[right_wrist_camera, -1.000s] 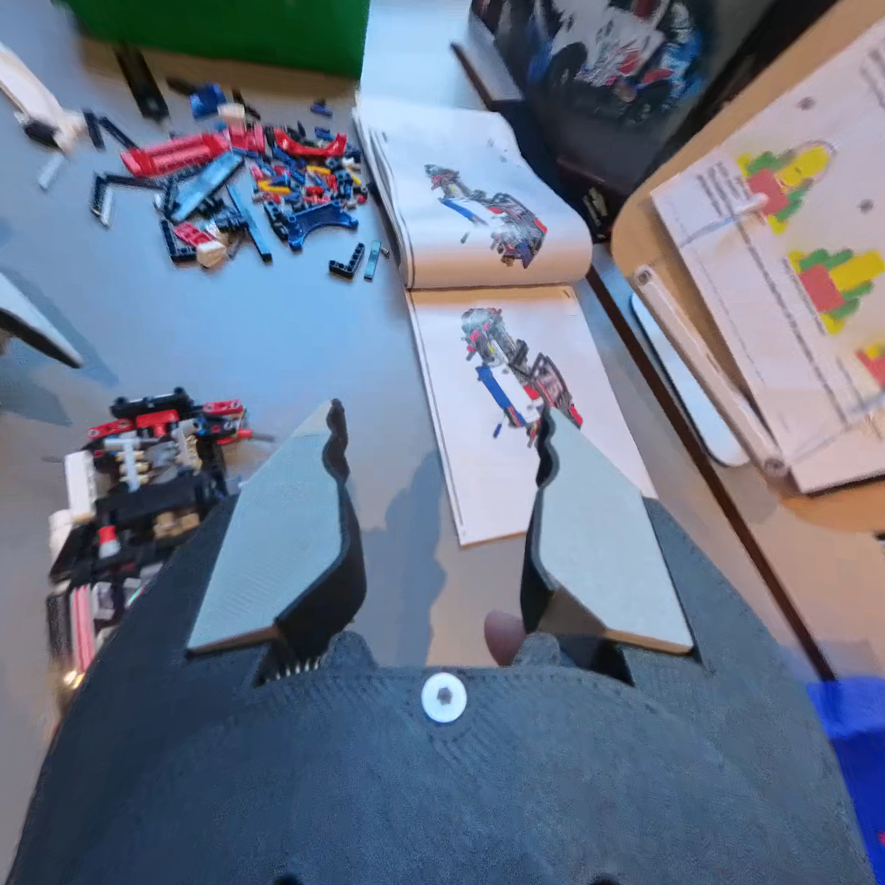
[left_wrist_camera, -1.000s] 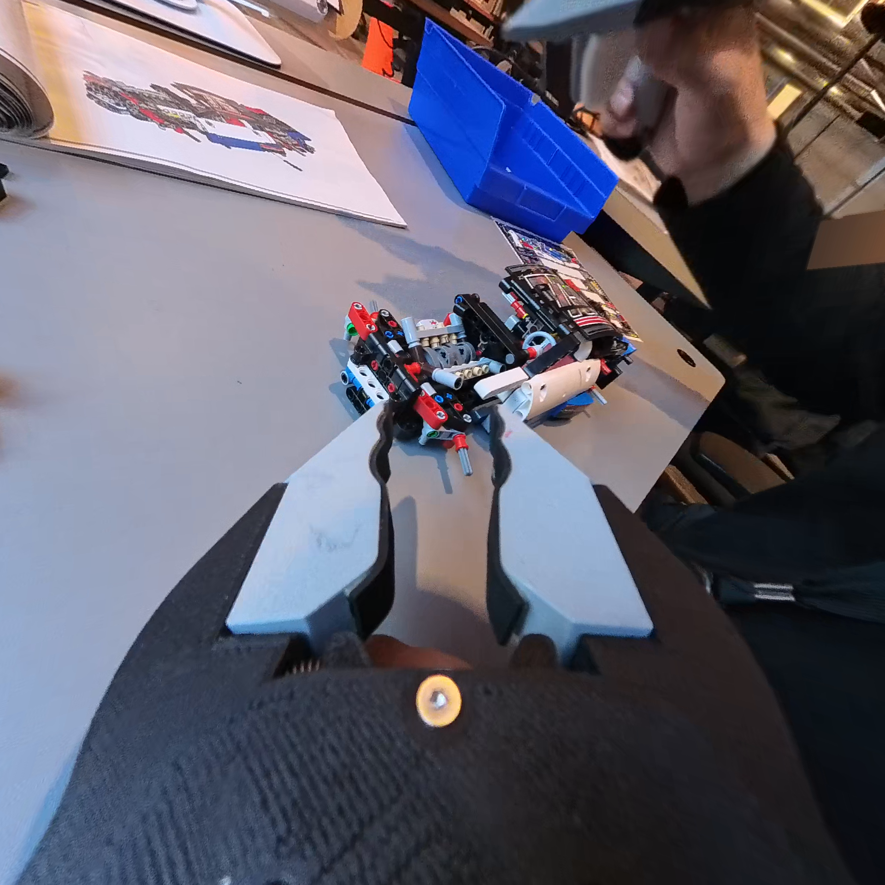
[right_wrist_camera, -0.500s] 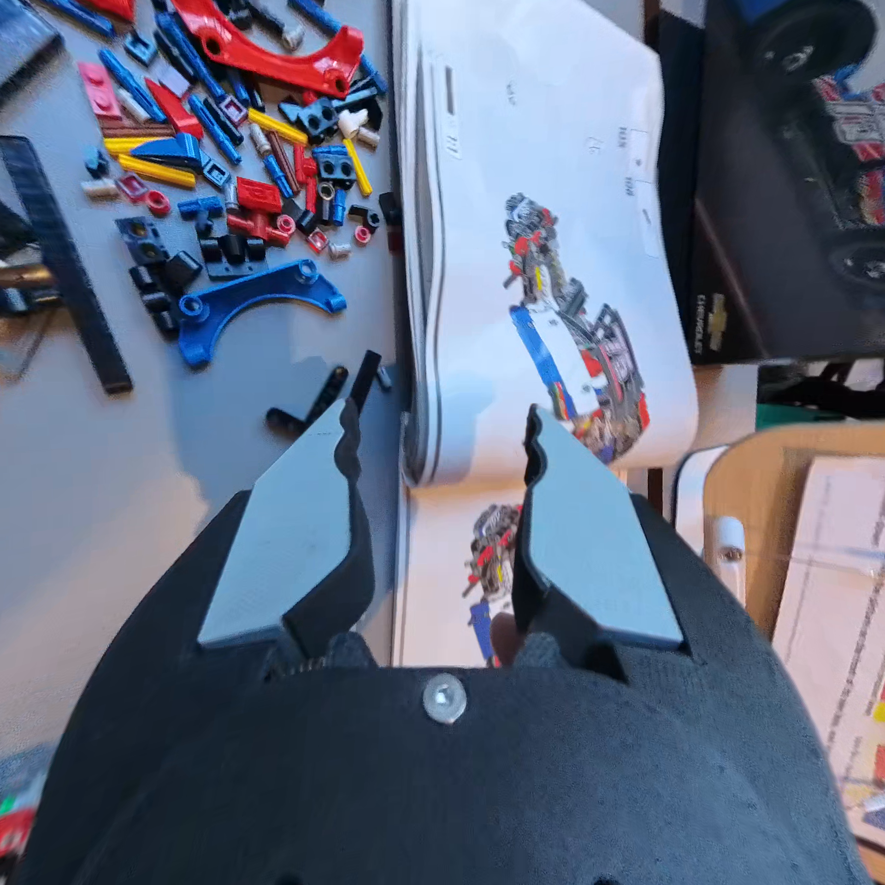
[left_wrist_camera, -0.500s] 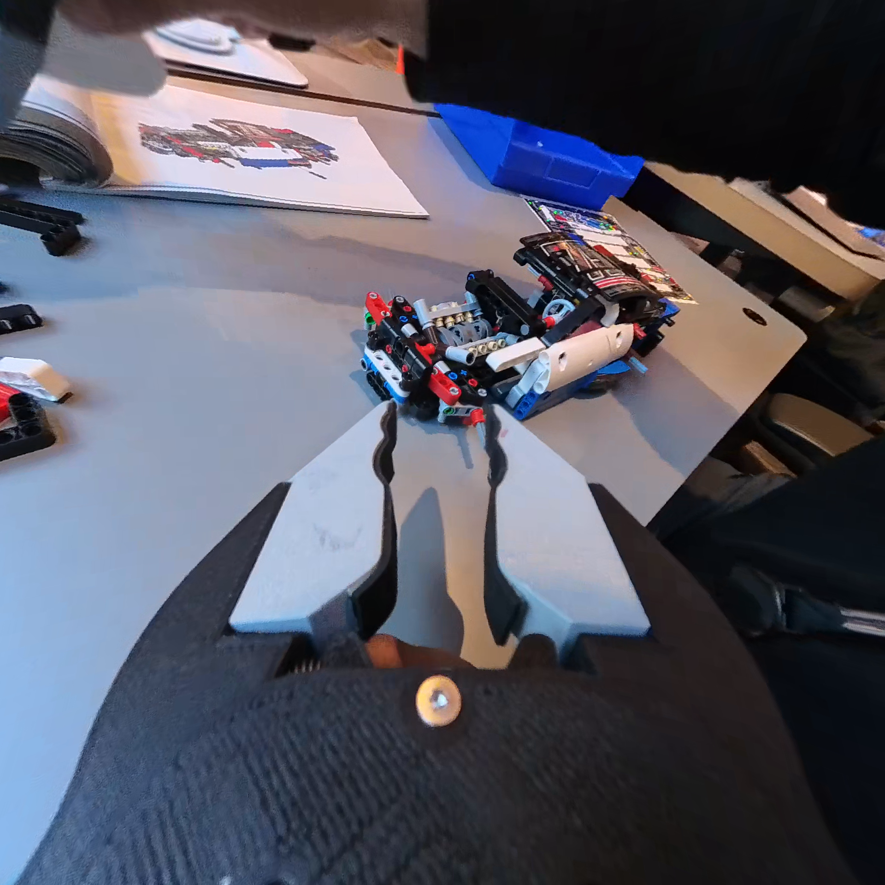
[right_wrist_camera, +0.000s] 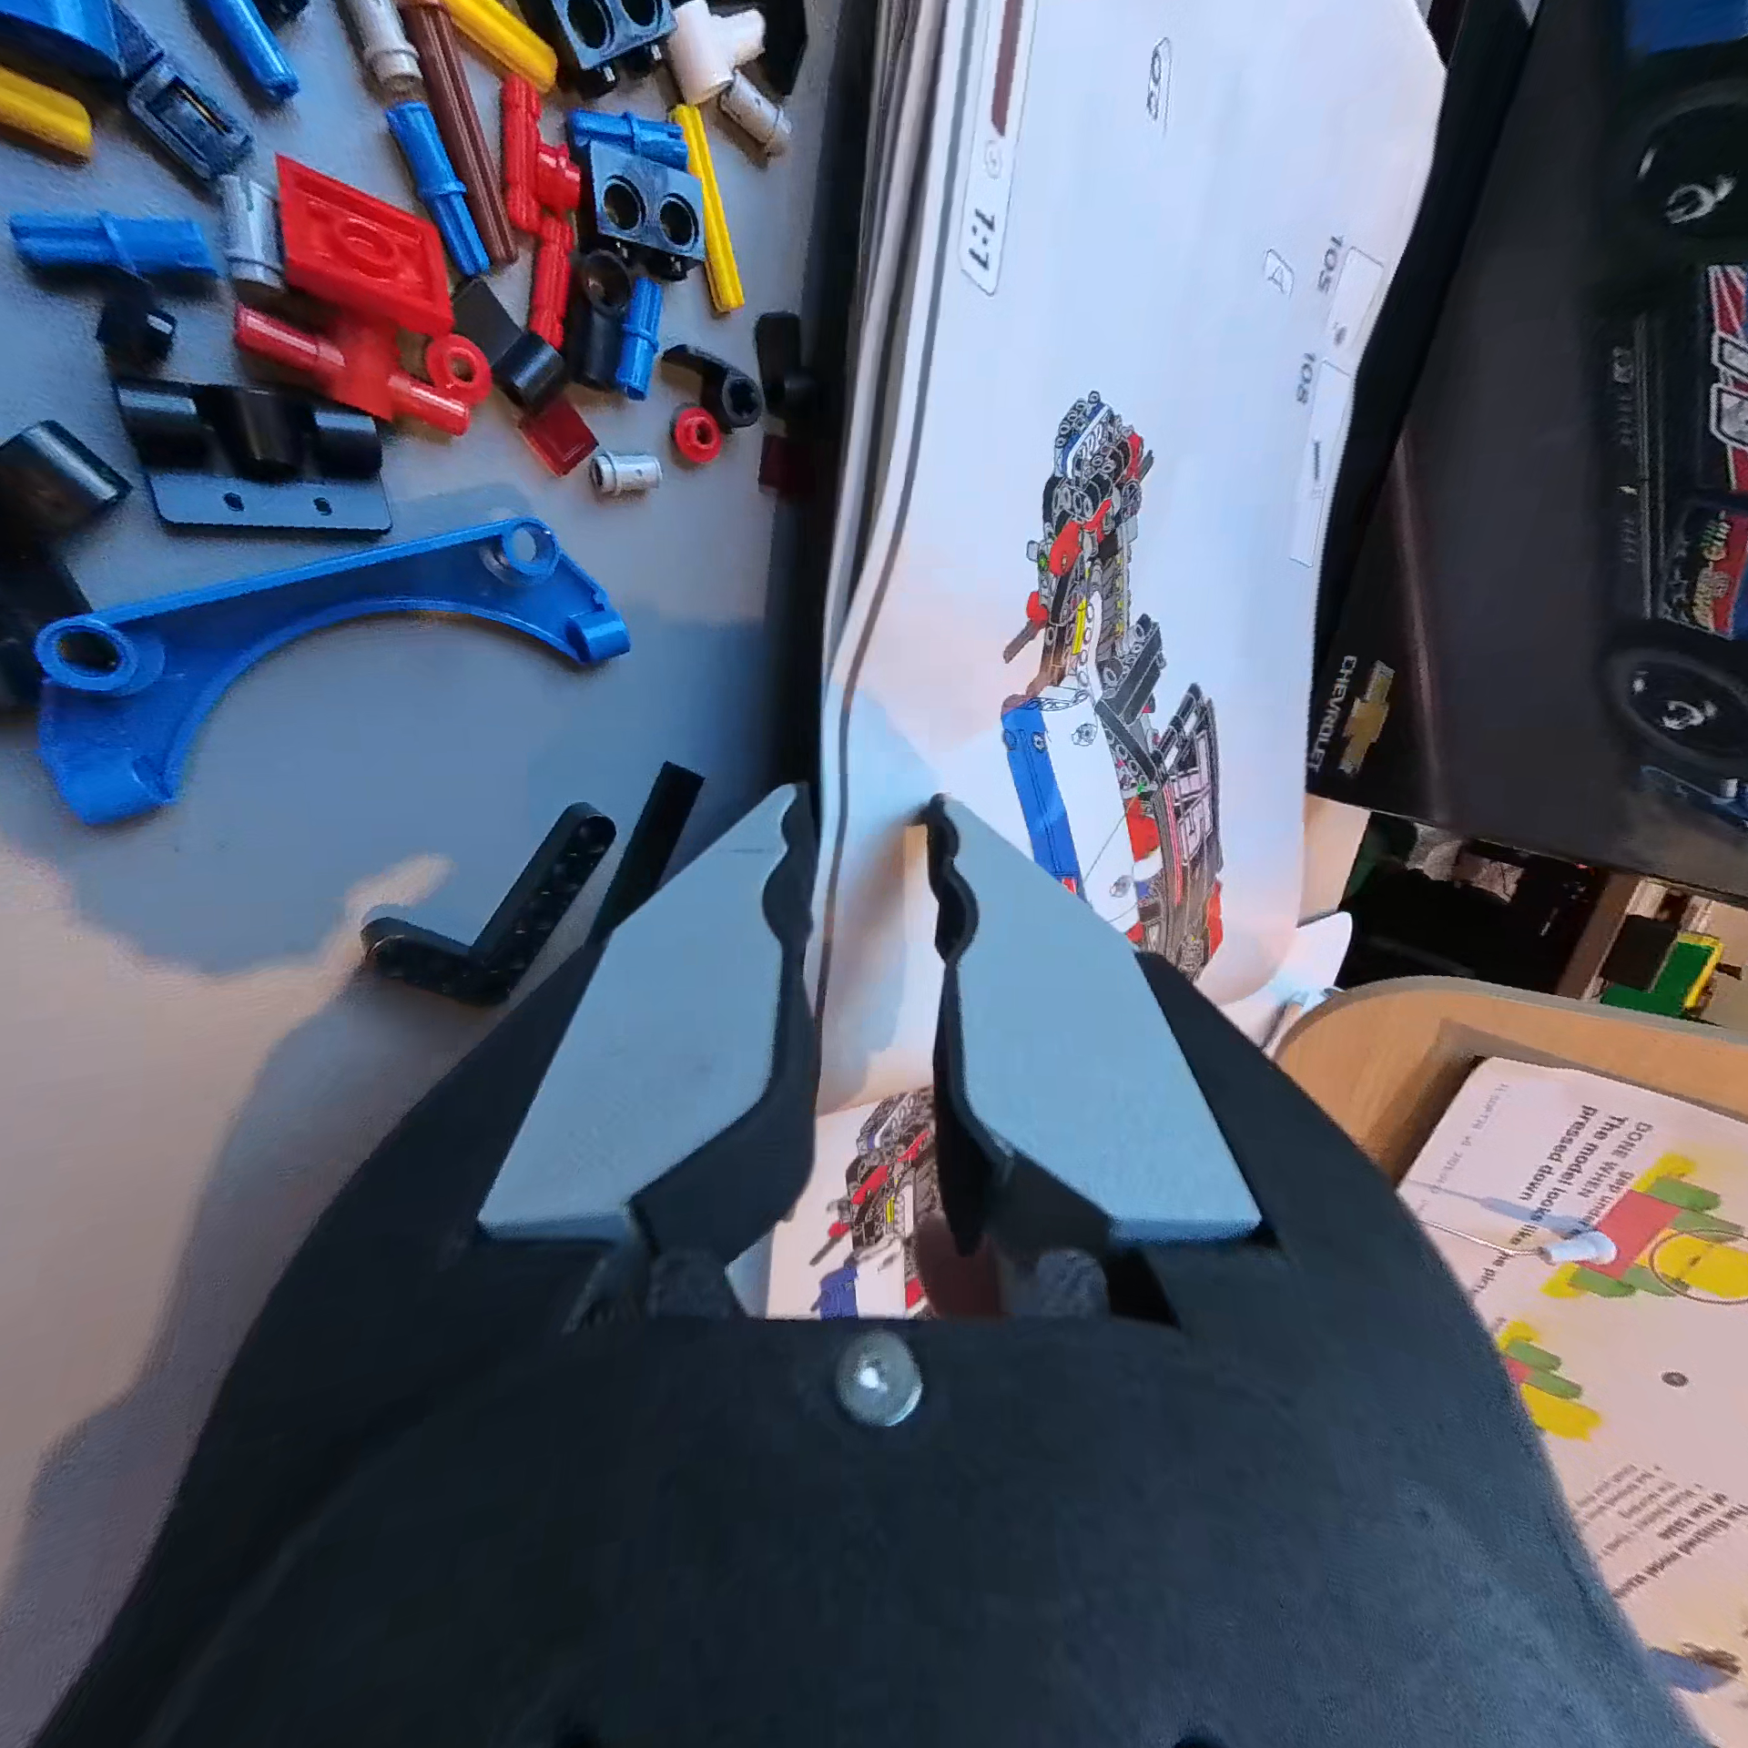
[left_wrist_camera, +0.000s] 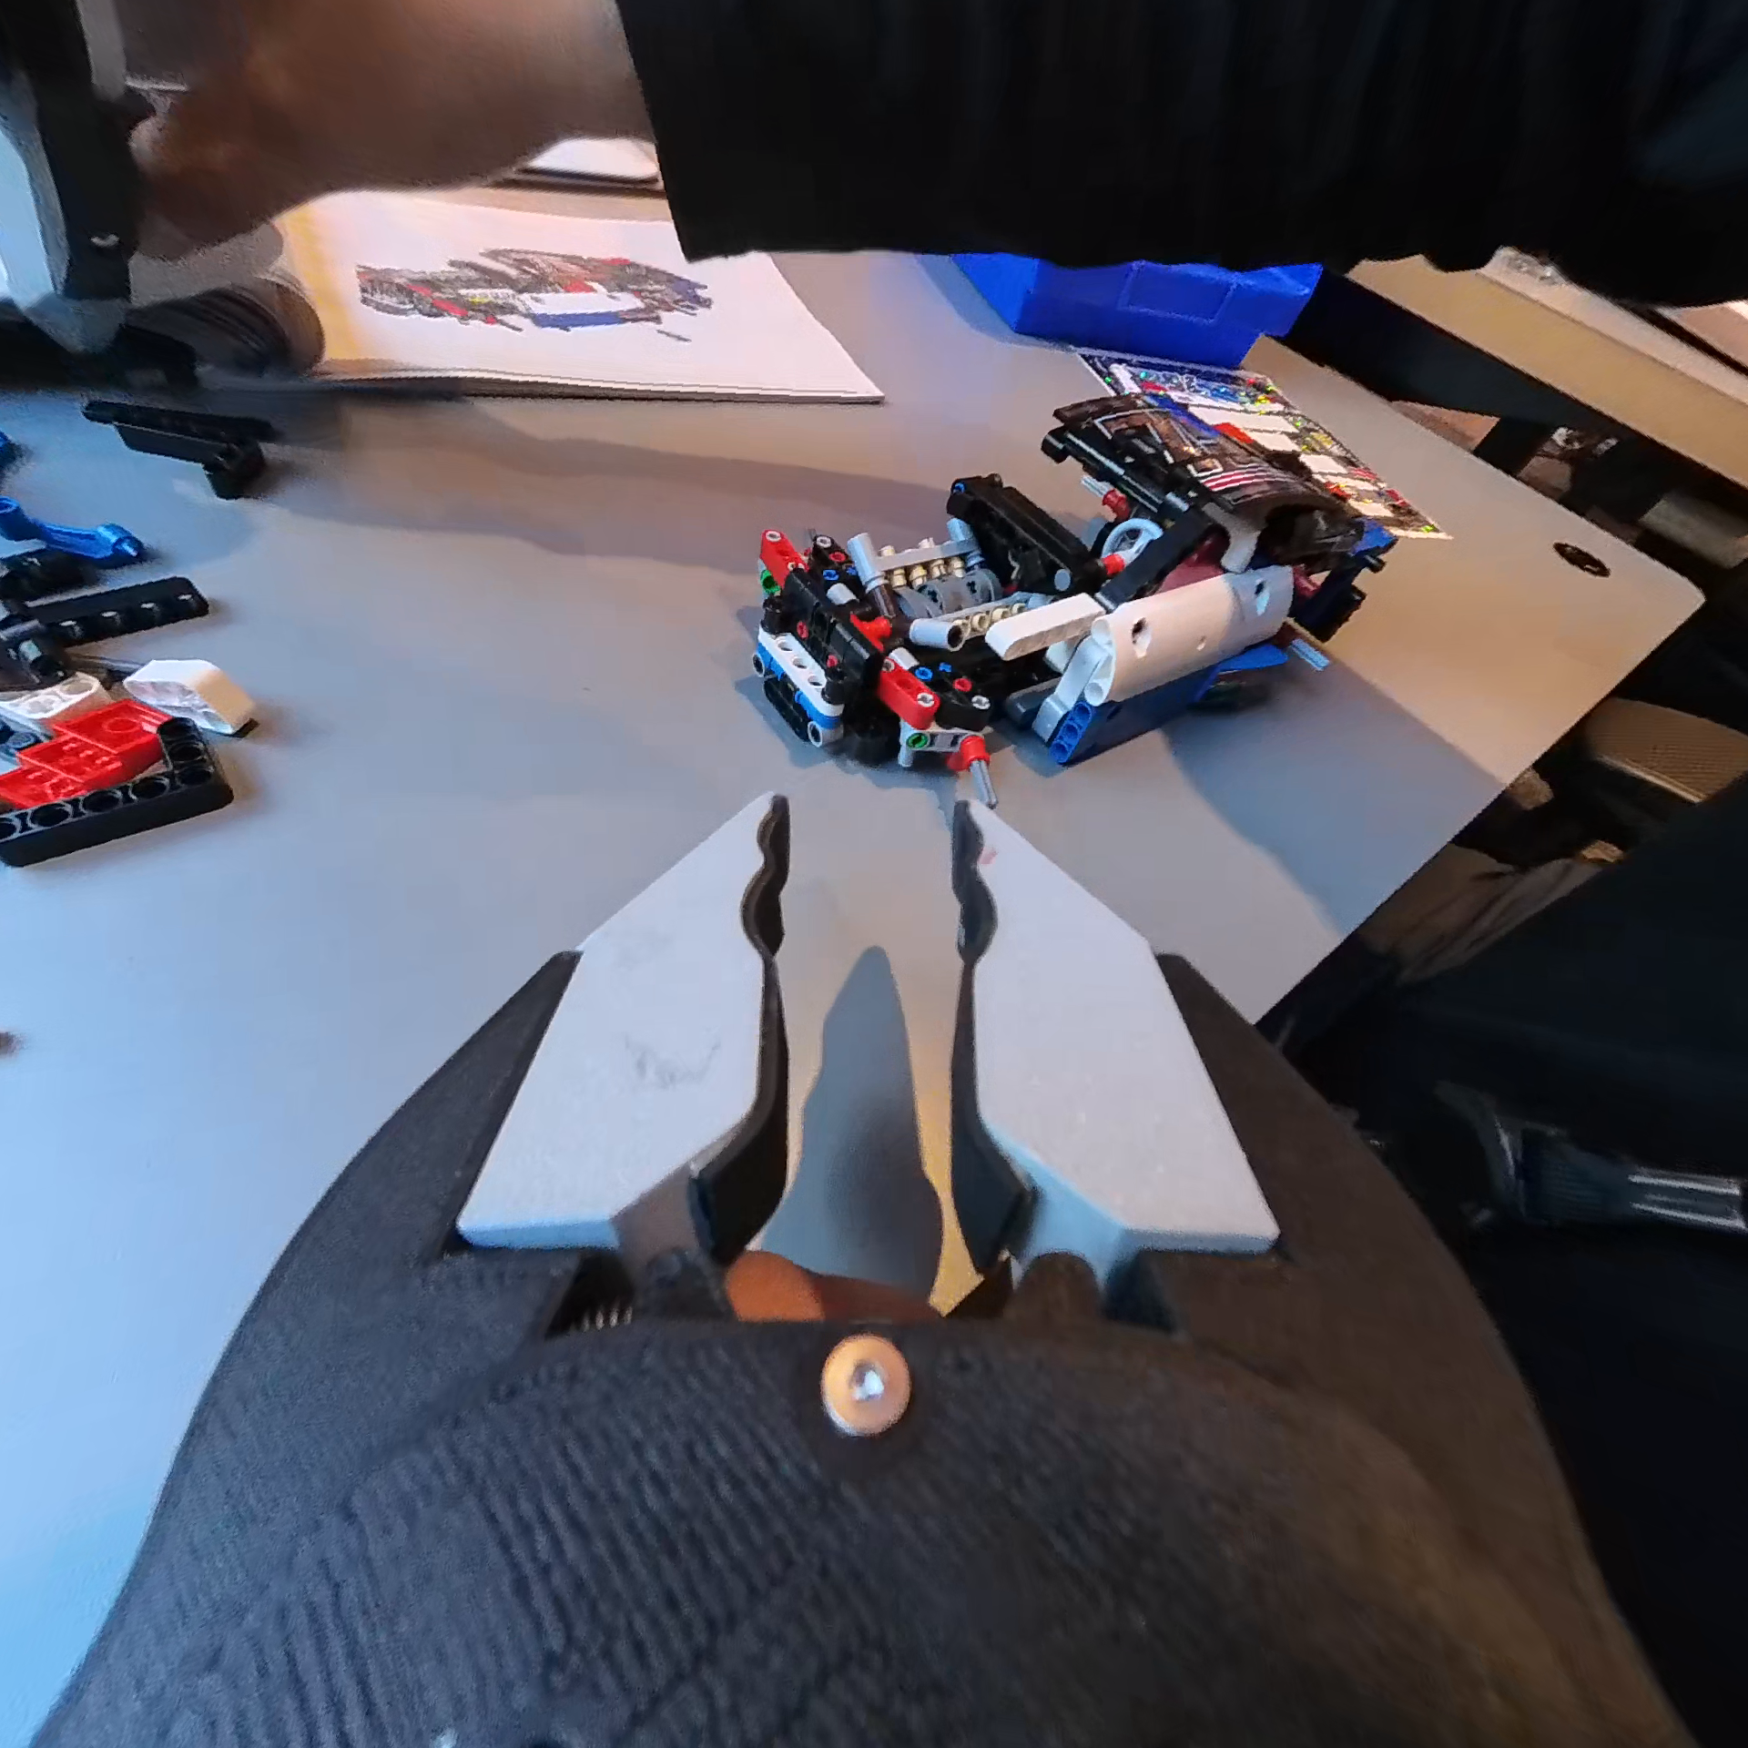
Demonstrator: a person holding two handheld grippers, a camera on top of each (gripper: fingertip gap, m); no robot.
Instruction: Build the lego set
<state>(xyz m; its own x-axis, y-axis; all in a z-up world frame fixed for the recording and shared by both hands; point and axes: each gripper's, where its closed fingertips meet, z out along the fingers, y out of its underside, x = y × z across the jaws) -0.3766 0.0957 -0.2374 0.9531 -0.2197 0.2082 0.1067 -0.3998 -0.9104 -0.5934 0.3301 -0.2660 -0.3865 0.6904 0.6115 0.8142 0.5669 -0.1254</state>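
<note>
The part-built lego car (left_wrist_camera: 1040, 624), black, red, white and blue, sits on the grey table (left_wrist_camera: 473, 946). My left gripper (left_wrist_camera: 865, 823) is open and empty, just short of the car's near end. The open instruction booklet (left_wrist_camera: 586, 312) lies behind it. In the right wrist view my right gripper (right_wrist_camera: 868, 823) is low over the booklet (right_wrist_camera: 1088, 473). Its jaws are narrow but apart and straddle the left edge of a curled page. Loose lego pieces (right_wrist_camera: 378, 265) lie left of the booklet, with a blue arch piece (right_wrist_camera: 312, 624) and a black L-shaped beam (right_wrist_camera: 501, 908).
A person's black sleeve (left_wrist_camera: 1135, 123) and hand (left_wrist_camera: 331, 104) reach across above the table. A blue bin (left_wrist_camera: 1135, 293) and a sticker sheet (left_wrist_camera: 1324, 454) sit behind the car. Loose pieces (left_wrist_camera: 104, 757) lie at left. The set's box (right_wrist_camera: 1561, 426) and a wooden table with a printed sheet (right_wrist_camera: 1608, 1324) are right of the booklet.
My right gripper swung from above the table to the booklet's left page edge and its jaws narrowed. My left gripper backed a little away from the car.
</note>
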